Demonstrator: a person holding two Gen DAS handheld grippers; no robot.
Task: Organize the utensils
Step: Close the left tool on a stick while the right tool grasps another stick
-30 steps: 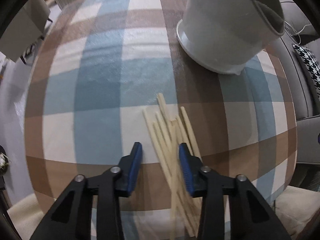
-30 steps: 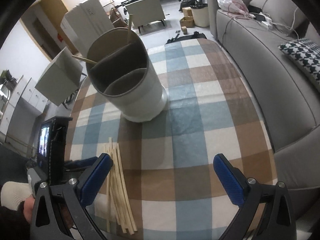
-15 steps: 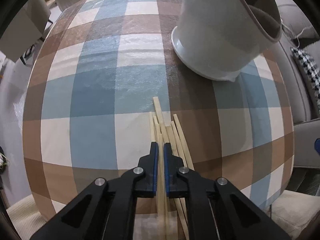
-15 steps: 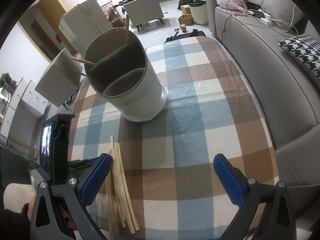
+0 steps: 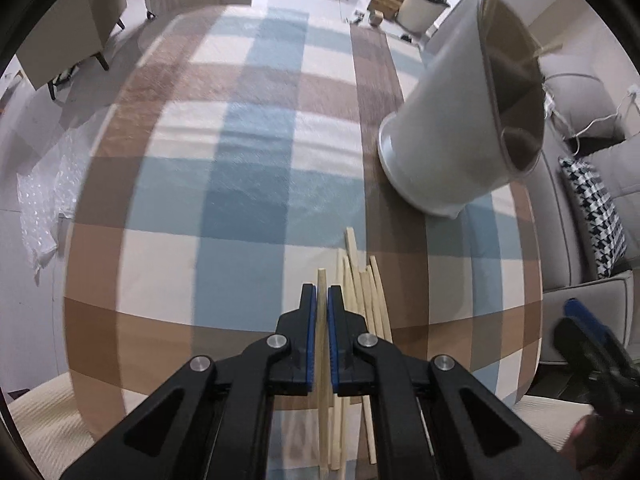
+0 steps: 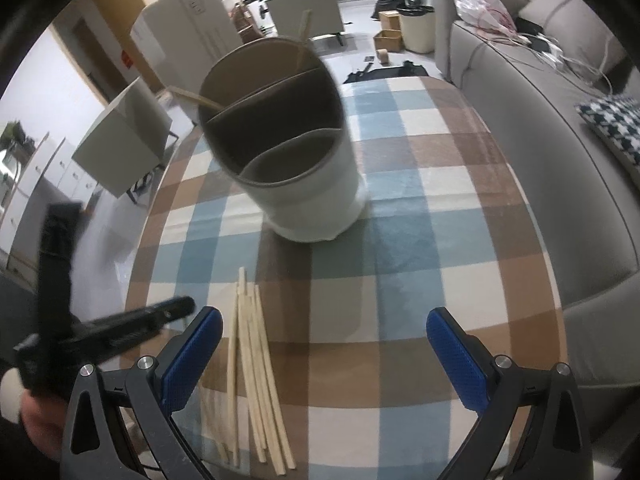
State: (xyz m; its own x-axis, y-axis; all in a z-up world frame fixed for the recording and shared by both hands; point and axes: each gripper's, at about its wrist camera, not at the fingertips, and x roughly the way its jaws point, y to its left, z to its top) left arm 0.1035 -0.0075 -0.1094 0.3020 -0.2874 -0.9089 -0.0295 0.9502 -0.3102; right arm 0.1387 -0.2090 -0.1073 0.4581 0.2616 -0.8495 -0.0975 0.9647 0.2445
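one wooden chopstick [image 5: 322, 300] is pinched between the blue pads of the left gripper [image 5: 322, 294], its tip poking out just past the fingertips and its length running back under the gripper toward the near table edge. the jaws have just been closing and now stand pressed together on that single stick. just to its right the other chopsticks [image 5: 362, 288] lie in a loose bundle on the checked tablecloth [image 5: 240, 184]. beyond them stands the white divided utensil holder [image 6: 296, 168], upright, with a couple of chopsticks [image 6: 304, 42] already leaning in its far compartment. the right gripper [image 6: 324, 344] hangs over the cloth with its jaws spread wide and nothing between them

the step in hand looks like picking one stick off the pile. the next move probably calls for carrying it over the holder's rim, tipping it upright, and dropping it in beside the ones already there without nudging the holder
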